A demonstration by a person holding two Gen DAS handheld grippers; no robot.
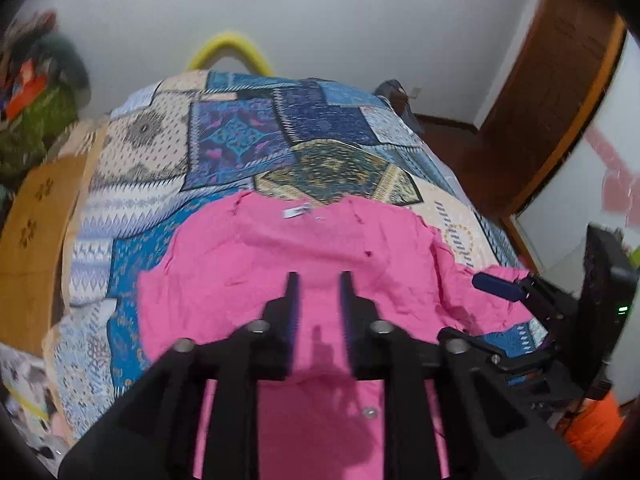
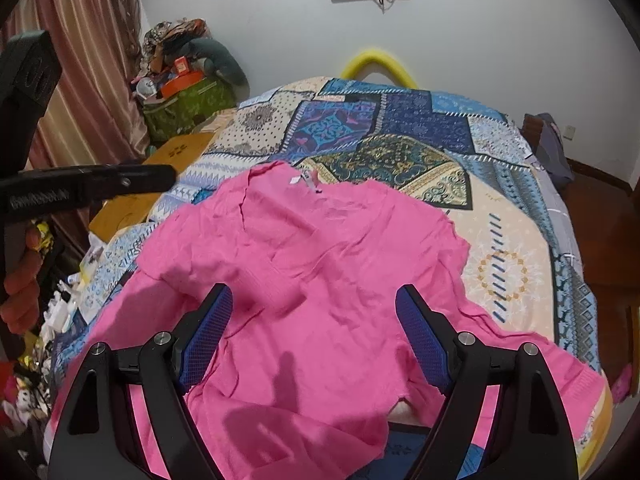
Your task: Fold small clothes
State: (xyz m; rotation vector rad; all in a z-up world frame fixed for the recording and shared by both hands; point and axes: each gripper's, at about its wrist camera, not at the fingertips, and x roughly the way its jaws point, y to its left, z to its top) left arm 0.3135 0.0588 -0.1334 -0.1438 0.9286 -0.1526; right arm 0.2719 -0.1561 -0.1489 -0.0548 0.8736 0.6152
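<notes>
Pink garment (image 2: 316, 280) lies spread and creased on the patchwork bedspread (image 2: 432, 140), neckline label toward the far wall. Right gripper (image 2: 314, 320) hovers above its middle, jaws released wide, nothing between them. Left gripper (image 1: 319, 292) sits over the fabric, jaws narrowly parted, holding nothing. Yellow curved tube (image 2: 376, 64) stands behind the bed.

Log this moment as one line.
left gripper: narrow gap, empty | right gripper: open | pink top: spread on bed, unfolded
</notes>
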